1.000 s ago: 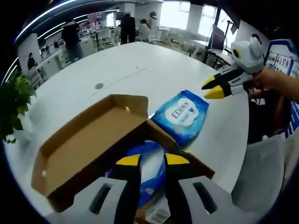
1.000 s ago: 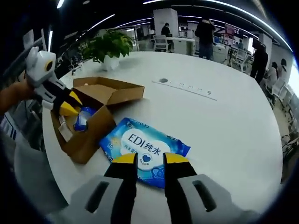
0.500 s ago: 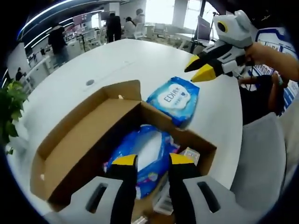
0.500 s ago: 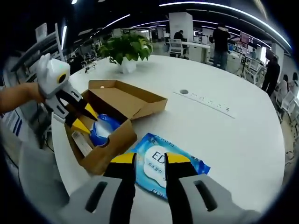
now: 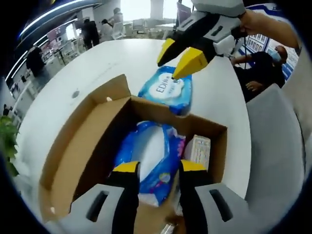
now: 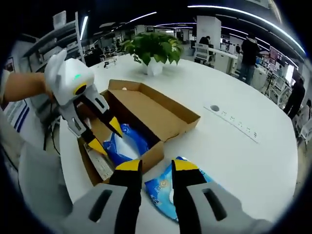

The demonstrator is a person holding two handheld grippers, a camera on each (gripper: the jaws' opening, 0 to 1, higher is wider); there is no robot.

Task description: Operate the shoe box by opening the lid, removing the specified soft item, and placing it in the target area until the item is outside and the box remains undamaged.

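Observation:
The brown shoe box (image 5: 73, 146) (image 6: 161, 114) lies on the white table with its lid folded back. Inside it are a soft blue-and-white pack (image 5: 151, 158) (image 6: 126, 142) and a small white carton (image 5: 197, 151). My left gripper (image 5: 159, 168) (image 6: 107, 136) hangs open just over the blue pack inside the box. A blue wipes pack (image 5: 168, 90) (image 6: 163, 187) lies on the table right beside the box. My right gripper (image 6: 156, 165) (image 5: 176, 59) is open above that wipes pack, holding nothing.
A potted plant (image 6: 156, 48) stands on the far side of the round white table (image 6: 234, 146). A grey floor socket plate (image 5: 75, 93) sits in the tabletop. A person's hand (image 5: 265, 27) holds the right gripper. People and desks fill the background.
My left gripper has dropped lower and further into the open box, over the blue pack. My right gripper has shifted toward the box, above the wipes pack, which still lies on the table.

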